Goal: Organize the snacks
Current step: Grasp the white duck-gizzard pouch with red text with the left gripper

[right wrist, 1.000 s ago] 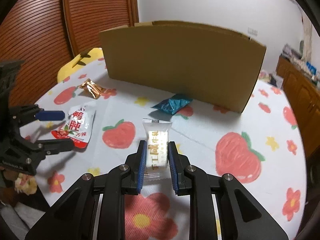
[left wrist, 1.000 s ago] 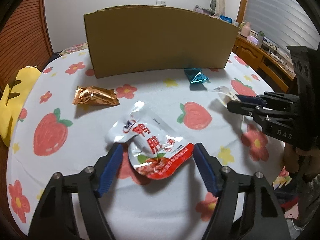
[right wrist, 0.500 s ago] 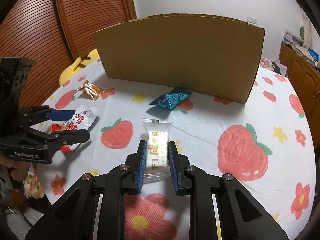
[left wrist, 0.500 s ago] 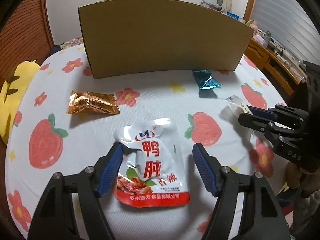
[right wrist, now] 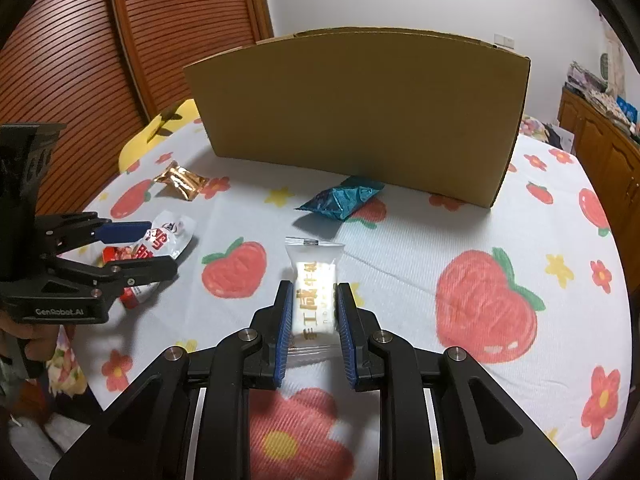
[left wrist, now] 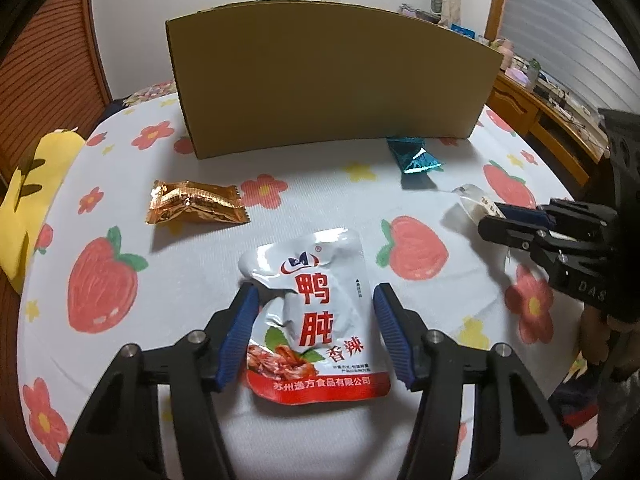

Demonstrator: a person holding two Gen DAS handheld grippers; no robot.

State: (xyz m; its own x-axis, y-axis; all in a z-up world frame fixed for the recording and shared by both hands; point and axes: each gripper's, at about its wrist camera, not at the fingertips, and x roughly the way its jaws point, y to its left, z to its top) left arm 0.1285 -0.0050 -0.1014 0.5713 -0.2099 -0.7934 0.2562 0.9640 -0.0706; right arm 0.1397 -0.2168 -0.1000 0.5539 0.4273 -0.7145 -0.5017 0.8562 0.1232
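The left gripper (left wrist: 316,336) is being closed around the red-and-white pouch (left wrist: 316,320), which lies flat on the tablecloth (left wrist: 344,208) between its blue pads, long axis toward twelve o'clock, the left pad touching its edge and the right just clear. The right gripper (right wrist: 312,328) is clamped on the white packet (right wrist: 314,280). The cardboard box (left wrist: 328,84) stands at twelve o'clock, beyond both.

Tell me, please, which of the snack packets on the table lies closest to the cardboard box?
The teal foil packet: it lies right at the foot of the cardboard box, while the gold packet, the white-and-red pouch and the white bar lie farther out.
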